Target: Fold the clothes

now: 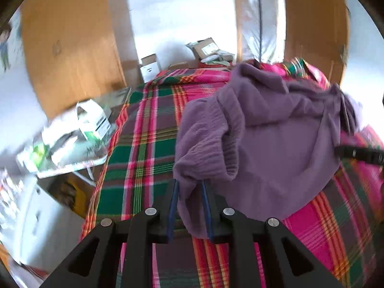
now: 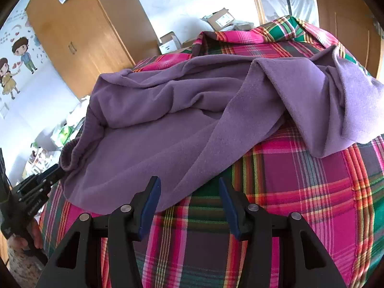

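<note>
Purple sweatshirt (image 2: 182, 120) lies crumpled on plaid bedspread (image 2: 300, 192). Left tool (image 1: 189, 184) clamps its ribbed hem; right tool (image 2: 188, 184) gapes empty beside the garment's edge.

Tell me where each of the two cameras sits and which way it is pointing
Left wrist: sits on the left gripper, looks along its fingers across the plaid bedspread toward the wardrobe; its fingers pinch the purple garment; the right gripper's tip pokes in at the right edge.
Right wrist: sits on the right gripper, fingers open just short of the garment's hem; the left gripper and a hand show at lower left.
Shared: garment, bedspread, wardrobe, cardboard boxes.
</note>
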`<state>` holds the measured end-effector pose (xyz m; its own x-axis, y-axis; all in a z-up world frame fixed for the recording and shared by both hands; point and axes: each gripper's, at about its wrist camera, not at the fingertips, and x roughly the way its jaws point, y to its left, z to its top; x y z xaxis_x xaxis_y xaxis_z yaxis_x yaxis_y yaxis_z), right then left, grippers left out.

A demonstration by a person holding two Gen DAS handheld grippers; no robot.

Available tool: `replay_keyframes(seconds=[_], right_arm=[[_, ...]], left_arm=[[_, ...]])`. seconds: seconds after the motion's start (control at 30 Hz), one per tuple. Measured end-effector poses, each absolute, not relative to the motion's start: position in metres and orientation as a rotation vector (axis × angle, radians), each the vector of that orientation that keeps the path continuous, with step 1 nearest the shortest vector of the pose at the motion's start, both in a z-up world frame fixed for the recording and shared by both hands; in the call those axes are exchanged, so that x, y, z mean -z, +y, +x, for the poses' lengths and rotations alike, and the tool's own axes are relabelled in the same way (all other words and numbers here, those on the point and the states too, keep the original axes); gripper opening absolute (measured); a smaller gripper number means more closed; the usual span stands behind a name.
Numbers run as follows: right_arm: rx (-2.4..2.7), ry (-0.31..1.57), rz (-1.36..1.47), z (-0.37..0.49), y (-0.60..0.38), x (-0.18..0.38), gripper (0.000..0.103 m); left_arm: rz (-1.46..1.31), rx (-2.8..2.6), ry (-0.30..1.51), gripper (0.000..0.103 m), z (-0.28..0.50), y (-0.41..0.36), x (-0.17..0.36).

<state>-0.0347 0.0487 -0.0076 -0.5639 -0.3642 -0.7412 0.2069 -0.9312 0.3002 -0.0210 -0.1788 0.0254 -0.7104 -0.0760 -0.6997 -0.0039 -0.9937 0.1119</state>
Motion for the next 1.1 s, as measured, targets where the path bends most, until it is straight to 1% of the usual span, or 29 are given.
replay_keyframes(seconds=[0.13,0.27,0.33,0.47,0.6,0.93,1.0,1.07,1.1], right_arm=[[2.568,-0.235,1.182,-0.022,0.043,-0.003,0.052],[2.601,-0.215,1.078,-0.005,0.034,-0.016,0.052],[2.506,-0.212,1.024,-0.001,0.018,-0.022,0.052],[2.248,-0.279,1.077,-0.022,-0.027,-0.021,0.052],[2.063,-0.359,1.139,-0.05,-0.063,-0.014,0.052],[1.921,-0.463,1.294,-0.097,-0.111,0.009,0.052],[1.893,-0.516,1.326,-0.102,-0.112,0.012,0.052],[1.875,-0.551,1.341,-0.106,-0.112,0.013,0.039],[1.871,-0.561,1.34,-0.107,-0.113,0.012,0.024]], left_arm=[[1.187,2.861,-0.201,0.02,-0.026,-0.173,-0.024],[1.194,2.873,-0.093,0.02,-0.028,-0.185,-0.023],[1.181,2.872,-0.071,0.02,-0.025,-0.188,-0.023],[1.17,2.892,-0.02,0.02,-0.023,-0.192,-0.025],[1.181,2.883,-0.022,0.02,-0.021,-0.191,-0.022],[1.188,2.894,0.023,0.02,-0.021,-0.194,-0.02],[1.181,2.894,0.024,0.02,-0.021,-0.195,-0.021],[1.178,2.893,0.027,0.02,-0.021,-0.196,-0.021],[1.169,2.893,0.025,0.02,-0.021,-0.196,-0.022]])
